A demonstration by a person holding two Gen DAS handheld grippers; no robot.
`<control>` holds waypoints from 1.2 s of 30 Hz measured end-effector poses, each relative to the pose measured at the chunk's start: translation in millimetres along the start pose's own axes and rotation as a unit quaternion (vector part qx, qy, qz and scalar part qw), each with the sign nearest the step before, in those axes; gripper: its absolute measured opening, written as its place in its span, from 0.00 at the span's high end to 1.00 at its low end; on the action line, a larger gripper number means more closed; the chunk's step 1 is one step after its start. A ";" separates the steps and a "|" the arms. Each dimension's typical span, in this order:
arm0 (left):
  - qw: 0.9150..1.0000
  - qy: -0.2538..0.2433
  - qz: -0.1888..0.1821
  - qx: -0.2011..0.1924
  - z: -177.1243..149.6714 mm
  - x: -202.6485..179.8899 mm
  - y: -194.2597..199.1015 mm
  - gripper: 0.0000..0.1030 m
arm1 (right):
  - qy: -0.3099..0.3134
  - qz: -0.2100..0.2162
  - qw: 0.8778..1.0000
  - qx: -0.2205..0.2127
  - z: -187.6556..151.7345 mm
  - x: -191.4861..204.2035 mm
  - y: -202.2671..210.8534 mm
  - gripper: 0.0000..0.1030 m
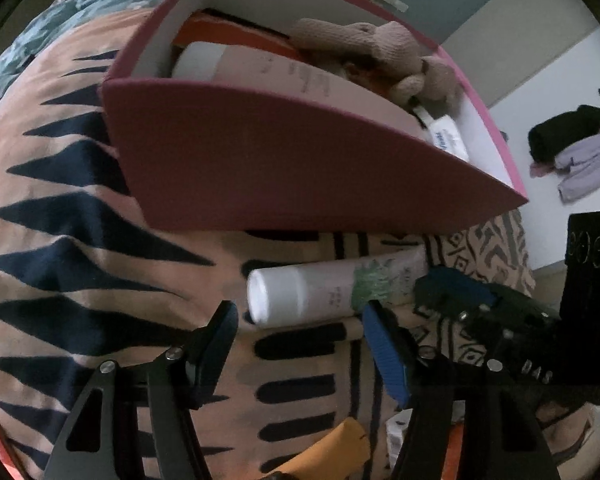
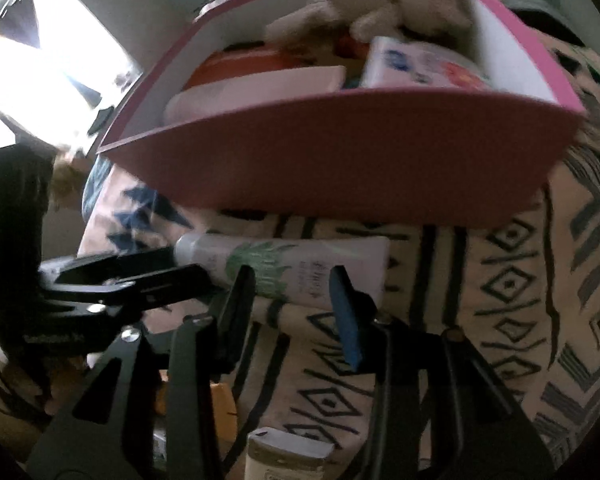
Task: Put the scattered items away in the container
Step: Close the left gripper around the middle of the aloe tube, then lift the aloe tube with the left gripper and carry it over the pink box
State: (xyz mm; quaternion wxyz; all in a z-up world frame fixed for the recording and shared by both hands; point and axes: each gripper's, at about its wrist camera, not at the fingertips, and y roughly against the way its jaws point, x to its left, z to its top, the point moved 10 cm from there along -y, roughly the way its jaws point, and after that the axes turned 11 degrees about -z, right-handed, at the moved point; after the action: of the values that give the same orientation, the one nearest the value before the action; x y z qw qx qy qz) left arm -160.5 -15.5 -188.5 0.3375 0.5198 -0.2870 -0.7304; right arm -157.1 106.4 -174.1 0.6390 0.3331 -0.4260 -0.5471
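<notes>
- The left gripper [image 1: 300, 320] is spread wide, its fingers apart on either side of the white tube [image 1: 332, 290] — the left finger stands clear of the cap end, while the blue-padded right finger sits at the tube's green-printed middle; whether it actually touches is hard to tell.
- The white tube lies on its side on the patterned blanket [image 1: 60, 208], just in front of the near wall of the pink box [image 1: 284, 168], cap pointing left in the left wrist view.
- The right gripper [image 2: 292, 284] is also open, at a moderate spread, with both fingertips at the tube [image 2: 284, 264] over its leaf print; nothing is clamped between them.
- In the right wrist view the left gripper comes in from the left edge, its black fingers [image 2: 148, 276] lying next to the tube's cap end.
- The pink box [image 2: 340, 152] sits on the blanket and already holds a knitted plush toy [image 1: 376, 52], a large pale pink tube [image 1: 284, 80], an orange item [image 1: 228, 34] and a white packet with blue print [image 2: 416, 64].
- At the bottom of the right wrist view, a cream-coloured container with a white top [image 2: 284, 456] lies close to the camera — its label is too blurred to read.
- An orange-yellow object [image 1: 340, 448] shows low between the left gripper's fingers.
</notes>
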 end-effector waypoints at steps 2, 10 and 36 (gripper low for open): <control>1.000 0.003 -0.001 0.001 0.3 -1.5 -5.5 0.36 | -0.016 -0.020 1.000 0.002 0.6 -16.5 -2.1 0.55; 1.000 0.005 0.002 0.017 0.9 -1.0 -20.5 0.36 | -0.021 0.005 1.000 0.020 -1.4 -11.2 -22.0 0.53; 0.999 0.012 -0.001 -0.036 -6.0 -27.0 38.8 0.36 | 0.033 -0.001 0.998 -0.046 7.9 13.1 48.2 0.53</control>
State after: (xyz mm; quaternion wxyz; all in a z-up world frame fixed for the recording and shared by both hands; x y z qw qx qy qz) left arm -141.0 -18.2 -145.2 0.3586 0.5166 -0.2559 -0.7342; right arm -143.8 102.5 -125.5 0.6669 0.3220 -0.3785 -0.5553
